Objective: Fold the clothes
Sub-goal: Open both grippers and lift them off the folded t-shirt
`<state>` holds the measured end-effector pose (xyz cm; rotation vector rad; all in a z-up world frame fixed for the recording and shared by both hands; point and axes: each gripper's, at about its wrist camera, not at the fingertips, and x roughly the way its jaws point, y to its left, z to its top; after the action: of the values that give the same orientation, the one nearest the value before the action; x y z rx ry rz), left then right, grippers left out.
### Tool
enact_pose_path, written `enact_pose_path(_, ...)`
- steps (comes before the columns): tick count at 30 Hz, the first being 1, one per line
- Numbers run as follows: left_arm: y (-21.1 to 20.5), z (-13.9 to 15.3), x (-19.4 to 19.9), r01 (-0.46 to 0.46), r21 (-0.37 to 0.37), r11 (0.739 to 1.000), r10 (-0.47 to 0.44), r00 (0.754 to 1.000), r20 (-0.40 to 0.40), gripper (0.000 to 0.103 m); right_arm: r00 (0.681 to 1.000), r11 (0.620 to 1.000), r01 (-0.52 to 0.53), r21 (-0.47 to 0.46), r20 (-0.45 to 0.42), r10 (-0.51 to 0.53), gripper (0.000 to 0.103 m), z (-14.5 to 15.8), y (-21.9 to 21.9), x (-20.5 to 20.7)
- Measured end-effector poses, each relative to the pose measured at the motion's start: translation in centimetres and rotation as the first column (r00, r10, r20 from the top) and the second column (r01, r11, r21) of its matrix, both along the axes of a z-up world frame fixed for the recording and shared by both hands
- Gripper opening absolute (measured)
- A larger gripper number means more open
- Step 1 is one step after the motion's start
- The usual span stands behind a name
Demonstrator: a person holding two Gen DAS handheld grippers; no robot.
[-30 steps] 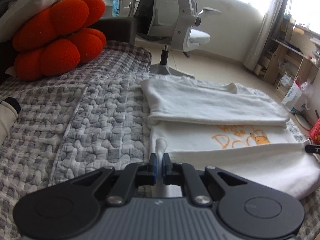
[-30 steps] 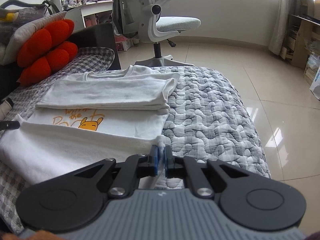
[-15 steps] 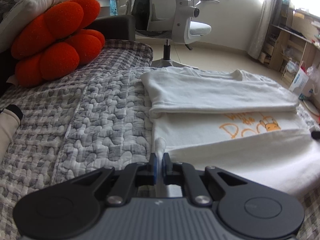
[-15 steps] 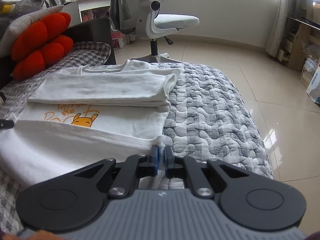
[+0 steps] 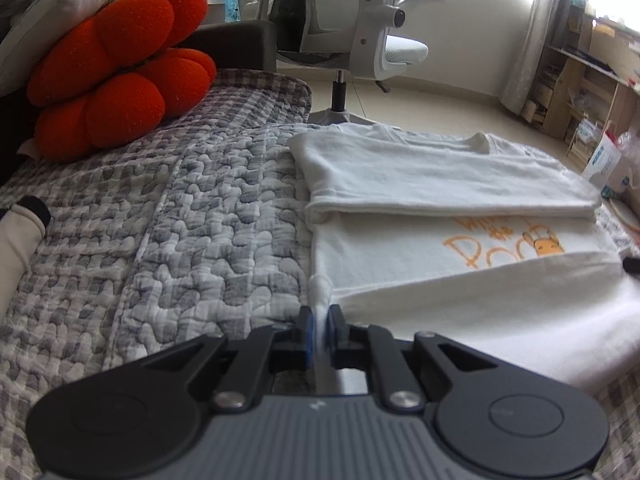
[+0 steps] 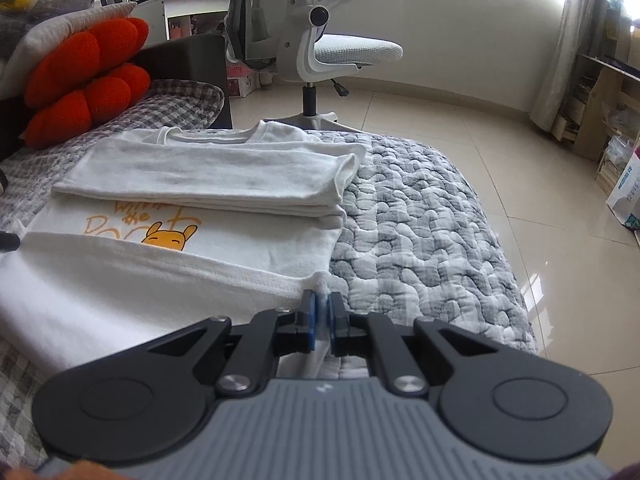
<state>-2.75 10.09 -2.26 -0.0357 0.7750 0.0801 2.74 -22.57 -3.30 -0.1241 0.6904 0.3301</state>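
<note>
A white T-shirt (image 5: 400,244) with an orange print lies on the quilted bed, its top part folded down into a band (image 5: 420,176). The bottom hem (image 6: 160,268) is lifted and drawn up over the lower edge of the print. My left gripper (image 5: 319,328) holds the hem's left corner; its jaws are opening, with the cloth still pinched between the blue pads. At the other end, my right gripper (image 6: 320,312) is shut on the hem's right corner. In each wrist view the other gripper's dark tip (image 5: 632,266) shows at the picture's edge.
The grey quilt (image 5: 200,220) covers the bed, whose edge (image 6: 500,280) drops to a tiled floor on the right. An orange flower cushion (image 5: 116,76) sits at the head end. A white office chair (image 6: 320,52) stands beyond the bed, and wooden shelves (image 5: 580,92) line the wall.
The hem has crept forward over the bottom of the orange print. The left gripper's pads stand slightly further apart. The right gripper's grip looks the same.
</note>
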Motion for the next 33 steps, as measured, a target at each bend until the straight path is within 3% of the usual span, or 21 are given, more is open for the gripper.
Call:
enact_pose_path(4,0.5,0.2,0.0,-0.015,-0.015,1.000,0.015,1.000,-0.004,0.019,1.000,1.000,0.002,0.003,0.000,-0.002,0.009,0.2,-0.3,-0.2)
enact_pose_path(6,0.9,0.4,-0.2,-0.037,-0.015,0.999,0.037,0.999,-0.001,0.033,1.000,1.000,0.013,0.019,0.008,-0.013,0.009,0.8,-0.6,-0.6)
enact_pose_path(7,1.1,0.5,-0.4,-0.046,-0.013,0.999,0.046,0.999,0.003,0.035,1.000,0.999,0.017,0.034,0.016,-0.017,0.009,1.1,-0.8,-0.8)
enact_pose_path(13,2.6,1.2,-1.4,-0.095,-0.073,0.993,0.097,0.995,0.022,0.038,0.996,0.996,0.038,0.083,0.073,-0.044,0.014,2.7,-1.9,-2.0)
enact_pose_path(17,2.7,2.1,-2.5,-0.129,-0.050,0.990,0.133,0.987,0.087,0.038,0.995,0.992,0.055,0.109,0.072,-0.063,0.014,3.0,-2.5,-2.3)
enact_pose_path(23,-0.1,3.3,-3.4,-0.042,0.033,0.999,0.035,0.982,0.185,0.047,0.995,0.993,-0.015,0.114,0.100,0.004,0.014,3.2,-0.8,-3.5)
enact_pose_path(27,-3.1,2.9,-3.4,0.048,0.030,0.998,-0.052,0.987,0.155,0.050,0.992,0.994,-0.066,0.085,0.116,0.056,0.014,2.8,1.4,-4.0)
enact_pose_path(33,-7.7,1.8,-2.9,0.151,0.100,0.983,-0.161,0.982,0.096,0.050,0.986,0.988,-0.151,0.030,0.083,0.148,0.014,1.6,4.2,-4.4)
